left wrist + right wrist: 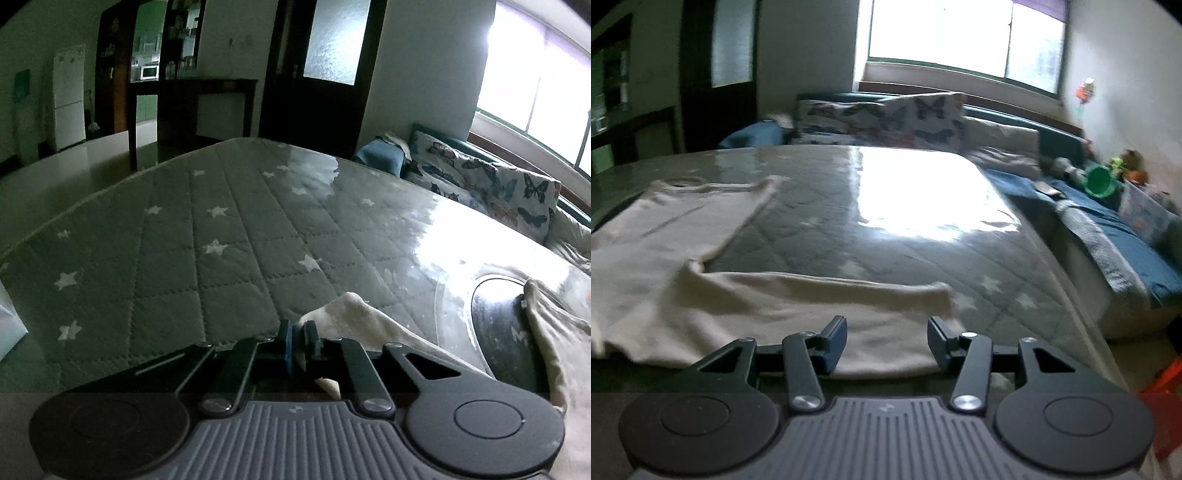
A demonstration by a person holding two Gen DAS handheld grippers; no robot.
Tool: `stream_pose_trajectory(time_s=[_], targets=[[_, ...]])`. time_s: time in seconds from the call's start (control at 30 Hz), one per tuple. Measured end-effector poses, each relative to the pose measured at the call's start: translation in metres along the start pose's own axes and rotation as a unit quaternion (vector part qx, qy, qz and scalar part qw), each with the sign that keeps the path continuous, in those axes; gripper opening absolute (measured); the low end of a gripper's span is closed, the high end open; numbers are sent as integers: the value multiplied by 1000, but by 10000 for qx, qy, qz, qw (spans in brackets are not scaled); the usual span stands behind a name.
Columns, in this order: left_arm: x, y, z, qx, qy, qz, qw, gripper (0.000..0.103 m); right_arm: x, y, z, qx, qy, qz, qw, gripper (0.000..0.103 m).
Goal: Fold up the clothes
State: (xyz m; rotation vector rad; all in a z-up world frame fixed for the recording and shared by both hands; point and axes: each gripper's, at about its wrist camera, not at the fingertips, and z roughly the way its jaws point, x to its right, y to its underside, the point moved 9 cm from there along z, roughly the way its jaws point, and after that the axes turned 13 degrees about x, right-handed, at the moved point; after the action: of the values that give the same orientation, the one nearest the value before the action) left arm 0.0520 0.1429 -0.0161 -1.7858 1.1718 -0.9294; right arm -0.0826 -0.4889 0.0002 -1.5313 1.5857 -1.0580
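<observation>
Nearest in the left wrist view, the left claw [300, 341] is pinched narrow on a corner of the cream garment [364, 317], a fold of cloth standing up between its pads. In the right wrist view the right claw [887, 338] stands wide, holding nothing, poised just over the near edge of the garment [798, 295].

The garment lies spread on the desk [1015, 302] — a surface under a grey quilted, star-printed cover with a glossy clear sheet over it. One long sleeve runs across in front of the right claw toward its right, and the body stretches away to the left, neckline at the far end. It looks flat but not yet a compact bundle, so I judge a fold is in hand: one corner gripped, the other claw about to take its hold. The next move likely calls for the right claw to close on the near hem or sleeve so that both lift evenly.

In the left view, a dark oval shape [498, 325] shows beside the cloth; what it is I cannot tell. The garment's left side is cut off by the frame, window glare washes out the middle of the desk, and the right view is blurred. Beyond lie a butterfly-print cushion [886, 114] and a bright window [942, 33].
</observation>
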Motion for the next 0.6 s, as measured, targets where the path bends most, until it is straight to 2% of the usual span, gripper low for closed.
stream_pose_trajectory(time_s=[0.03, 0.17, 0.23, 0.47, 0.6], targets=[[1, -1, -1, 16, 24, -14, 10000, 8, -7, -3, -1, -7, -143, -32, 9999, 56], [6, -7, -4, 80, 122, -68, 9999, 6, -43, -11, -4, -26, -738, -219, 9970, 57], [8, -9, -6, 111, 171, -95, 9997, 6, -70, -14, -4, -26, -1138, -341, 9929, 62], [25, -24, -19, 292, 456, -143, 9984, 6, -158, -25, -4, 47, -2191, -917, 9714, 65], [39, -34, -30, 417, 688, -154, 9966, 6, -202, -29, -3, 75, -2634, -1190, 9573, 65]])
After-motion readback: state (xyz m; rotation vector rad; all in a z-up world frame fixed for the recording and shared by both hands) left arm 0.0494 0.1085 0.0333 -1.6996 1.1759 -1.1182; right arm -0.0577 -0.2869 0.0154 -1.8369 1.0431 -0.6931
